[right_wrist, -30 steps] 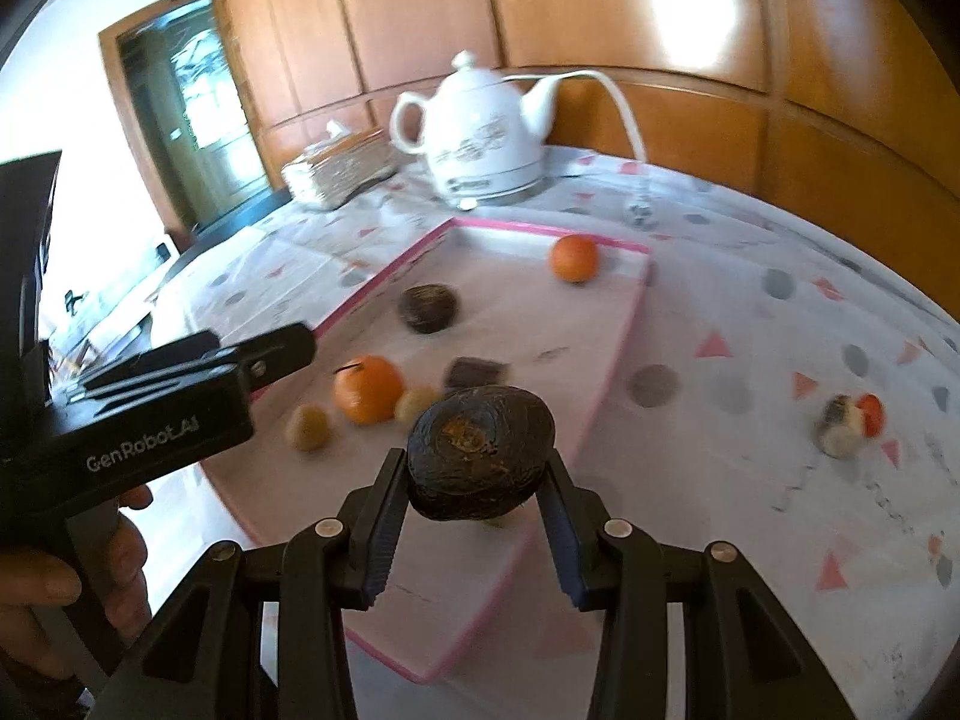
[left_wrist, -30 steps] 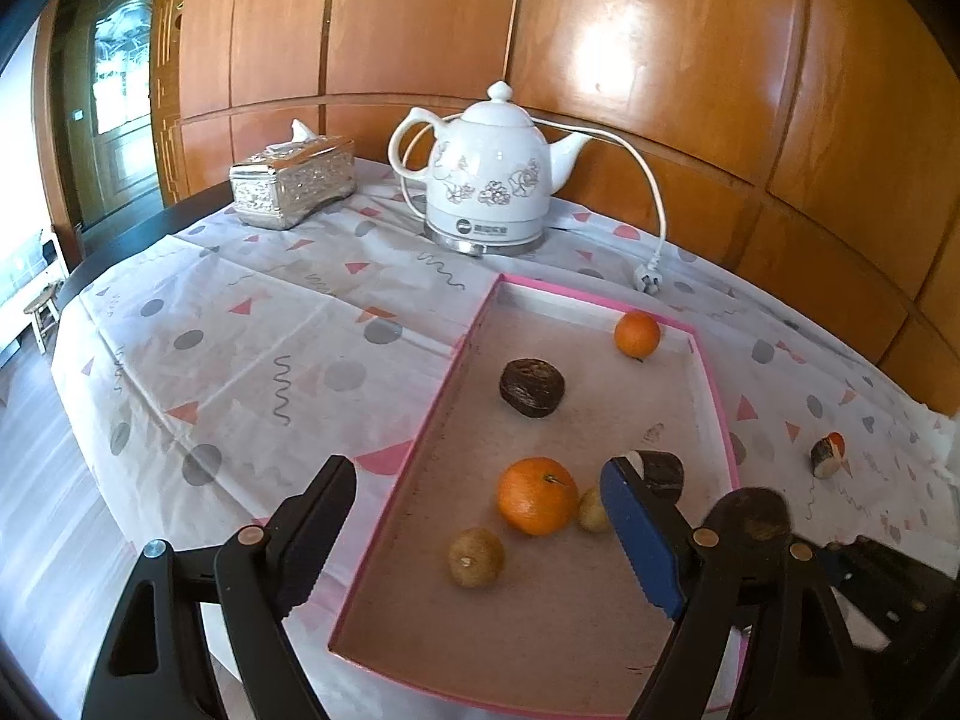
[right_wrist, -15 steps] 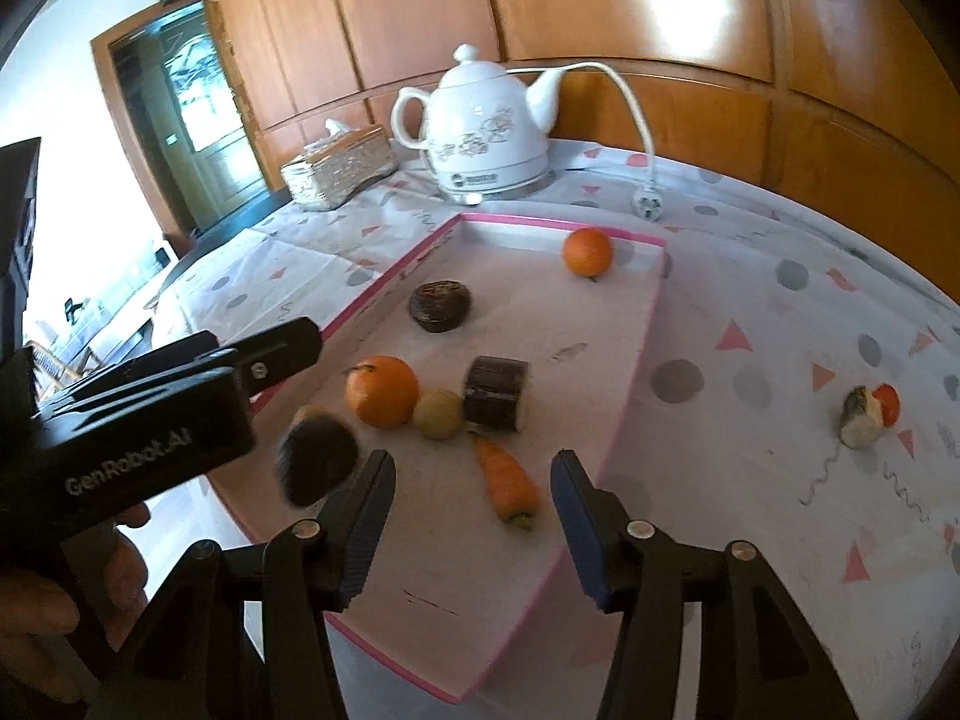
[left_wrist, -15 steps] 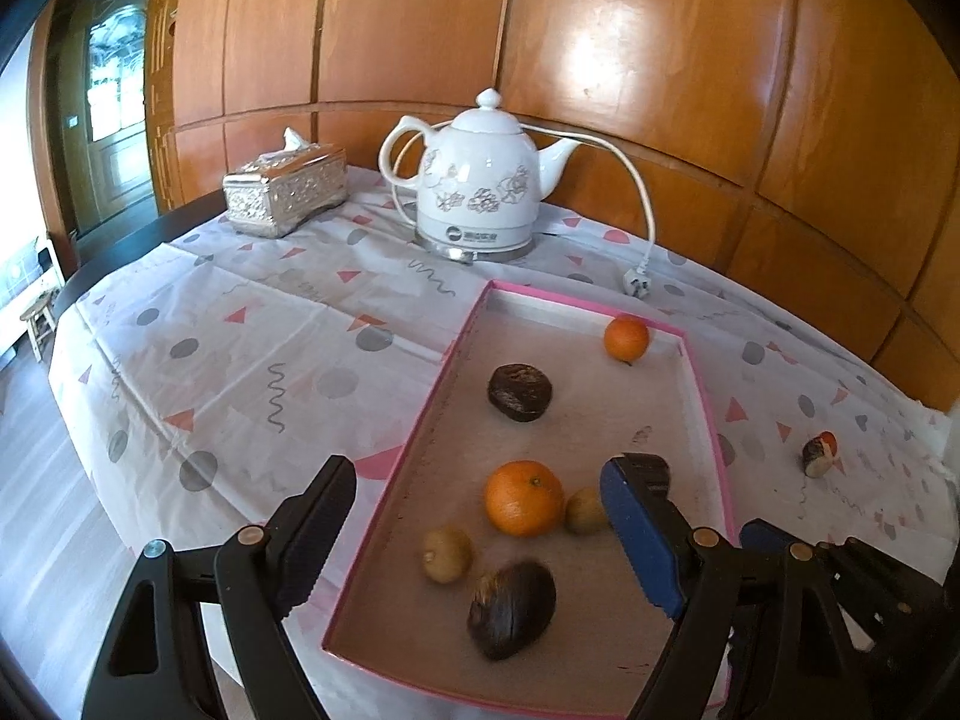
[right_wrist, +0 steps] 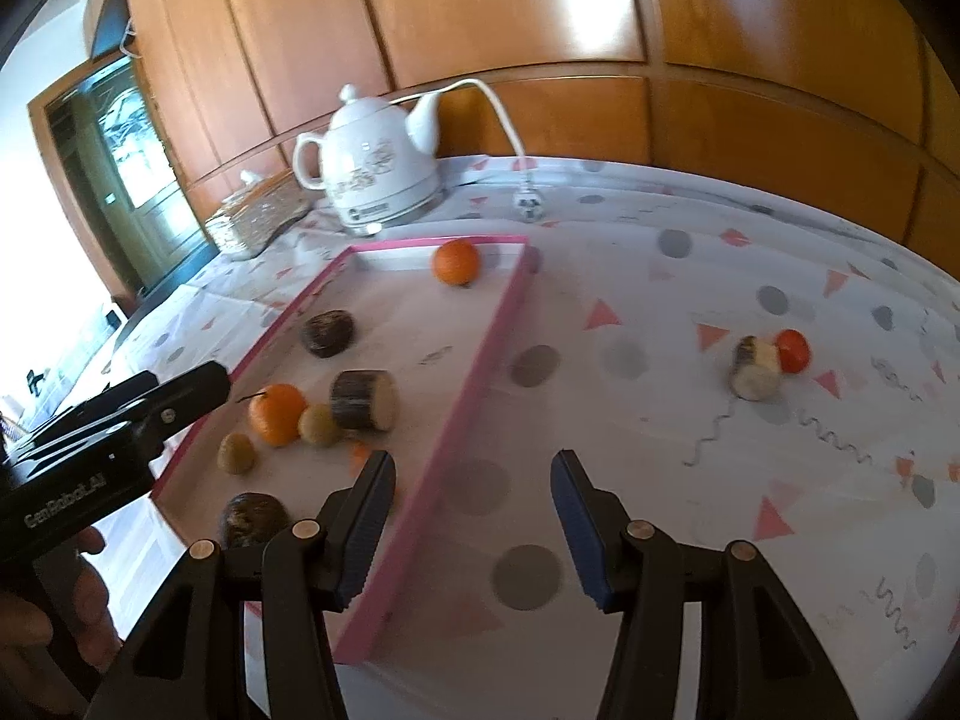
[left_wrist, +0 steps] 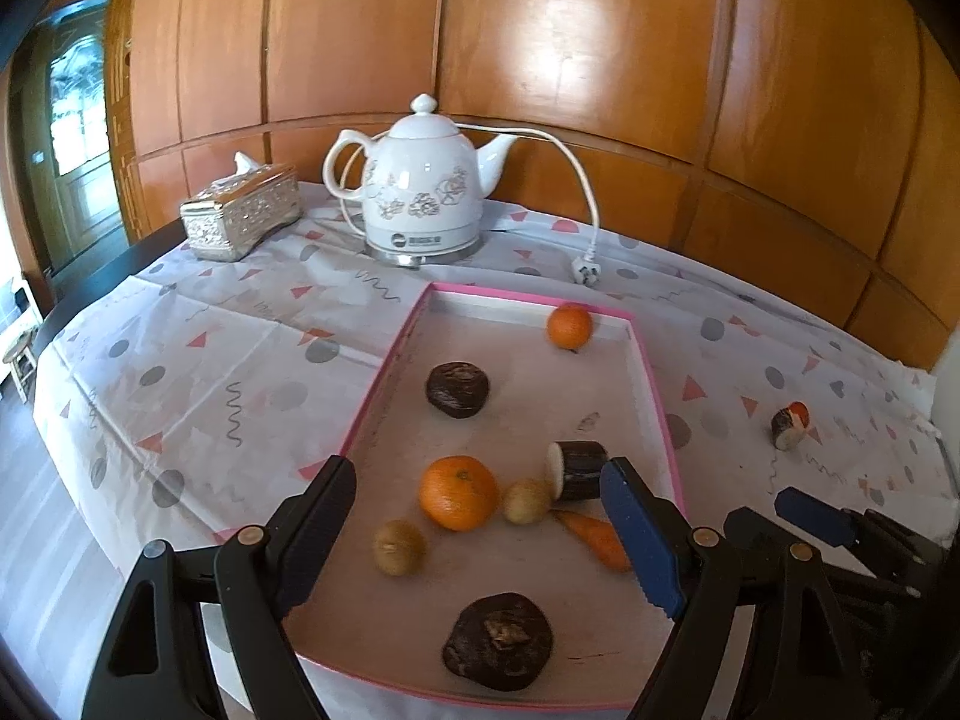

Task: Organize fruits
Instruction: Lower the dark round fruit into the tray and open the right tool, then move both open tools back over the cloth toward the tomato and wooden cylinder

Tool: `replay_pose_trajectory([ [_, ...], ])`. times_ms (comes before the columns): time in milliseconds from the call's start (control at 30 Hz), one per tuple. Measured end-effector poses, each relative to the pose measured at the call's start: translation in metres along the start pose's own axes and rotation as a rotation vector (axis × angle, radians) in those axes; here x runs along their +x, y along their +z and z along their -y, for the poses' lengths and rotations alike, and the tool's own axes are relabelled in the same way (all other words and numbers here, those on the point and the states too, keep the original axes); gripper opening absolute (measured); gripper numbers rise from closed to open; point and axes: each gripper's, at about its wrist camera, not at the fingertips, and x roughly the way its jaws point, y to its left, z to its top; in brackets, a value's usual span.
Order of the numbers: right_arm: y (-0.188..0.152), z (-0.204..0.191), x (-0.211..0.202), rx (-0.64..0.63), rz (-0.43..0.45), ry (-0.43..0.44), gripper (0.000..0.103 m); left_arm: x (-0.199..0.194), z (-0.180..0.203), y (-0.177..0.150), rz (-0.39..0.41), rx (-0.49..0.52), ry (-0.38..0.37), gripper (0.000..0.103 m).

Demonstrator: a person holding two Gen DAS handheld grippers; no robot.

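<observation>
Fruits are mostly inside the pink tray (left_wrist: 384, 369) now. In it lie a small orange (left_wrist: 569, 327) near the far wall, a dark wrinkled fruit (left_wrist: 457, 389) in the middle, a big orange (left_wrist: 458, 492) with two small tan fruits beside it, a cut dark piece with white flesh (left_wrist: 576, 469), a carrot (left_wrist: 594, 537), and a second dark fruit (left_wrist: 498, 641) near the front edge.

Two pieces are not yet in the tray, so I judge the task is almost done but not finished: a stubby pale piece with dark skin (right_wrist: 755, 368) and a small red fruit (right_wrist: 792, 350) touching it. They lie on the patterned cloth of the counter (right_wrist: 660, 432), well apart from the tray, on its right side.

The left tool (left_wrist: 480, 531) hovers over the front part of the tray, fingers apart, holding nothing. The right tool (right_wrist: 474, 522) is also spread apart and empty; it stands over the right rim of the tray and the cloth. The right-wrist view is a little blurred.
</observation>
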Motion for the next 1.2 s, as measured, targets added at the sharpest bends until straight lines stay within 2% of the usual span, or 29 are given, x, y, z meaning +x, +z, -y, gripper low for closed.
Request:
replay_pose_trajectory([
  [733, 0.005, 0.097, -0.013, 0.16, 0.027, -0.183, 0.055, 0.022, 0.071, 0.006, -0.052, 0.15, -0.109, 0.083],
  [1000, 0.007, 0.134, -0.012, 0.221, 0.02, -0.238, 0.055, 0.038, 0.111, 0.009, -0.069, 0.214, -0.176, 0.076],
  [1200, 0.014, 0.153, -0.008, 0.227, 0.022, -0.26, 0.055, 0.052, 0.145, 0.008, -0.095, 0.257, -0.242, 0.066],
])
